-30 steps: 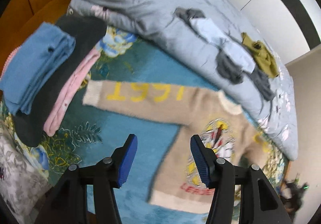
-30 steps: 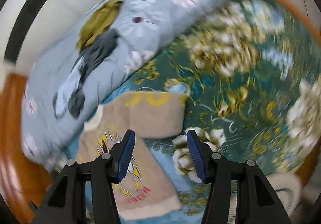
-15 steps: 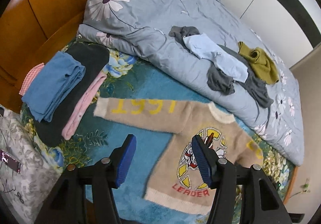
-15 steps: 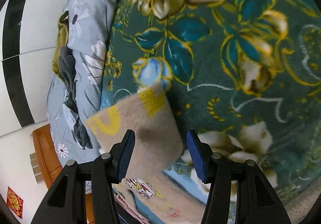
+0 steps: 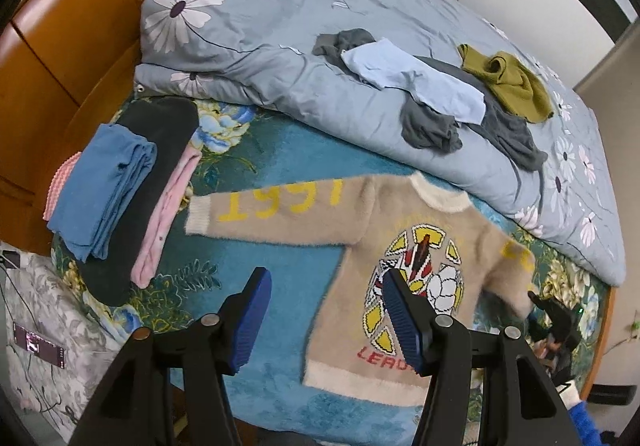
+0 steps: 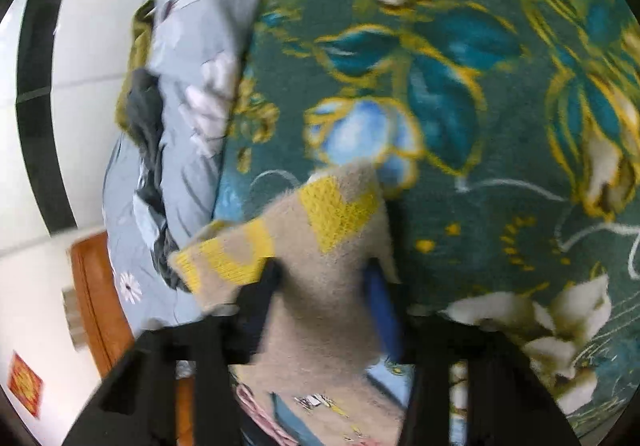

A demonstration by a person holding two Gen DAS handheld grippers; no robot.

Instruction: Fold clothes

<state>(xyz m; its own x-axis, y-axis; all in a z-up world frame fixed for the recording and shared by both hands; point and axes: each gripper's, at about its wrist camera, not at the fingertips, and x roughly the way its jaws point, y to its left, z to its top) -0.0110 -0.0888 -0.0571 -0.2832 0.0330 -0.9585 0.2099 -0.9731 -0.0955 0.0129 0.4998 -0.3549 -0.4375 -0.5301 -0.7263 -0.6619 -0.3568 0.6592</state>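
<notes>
Since the earlier frames, the right claw [image 6: 320,278] has been advancing onto the beige sweater's right sleeve [image 6: 316,246], which is now sitting between its jaws; the left claw [image 5: 324,310] has been rising slightly and is showing more of the bed.

1. The bed, covered by a teal floral blanket [image 5: 280,150], is serving as the folding surface. A grey-blue daisy duvet [image 5: 280,26] is lying bunched along the far side, leaving the near half free for spreading garments.
2. The beige sweater [image 5: 360,246] is lying flat and face up on the blanket, its left sleeve [image 5: 272,206] stretched out sideways toward the folded stack. This spread layout is exposing both sleeves for folding inward.
3. A stack of folded clothes [image 5: 120,198] is resting near the headboard, well apart from the sweater body, apparently as the finished pile.
4. Unfolded garments [image 5: 440,98] are lying on the duvet, apparently awaiting their turn.
5. The left claw is hovering above the sweater's hem area with jaws wide and gripping nothing.
6. The right claw is surrounding the lifted right sleeve; motion blur is preventing a clear reading, so whether the jaws are pinching it cannot be told.

Judgement: the sleeve fold is beginning; the sleeve is likely being gathered to carry across the chest
</notes>
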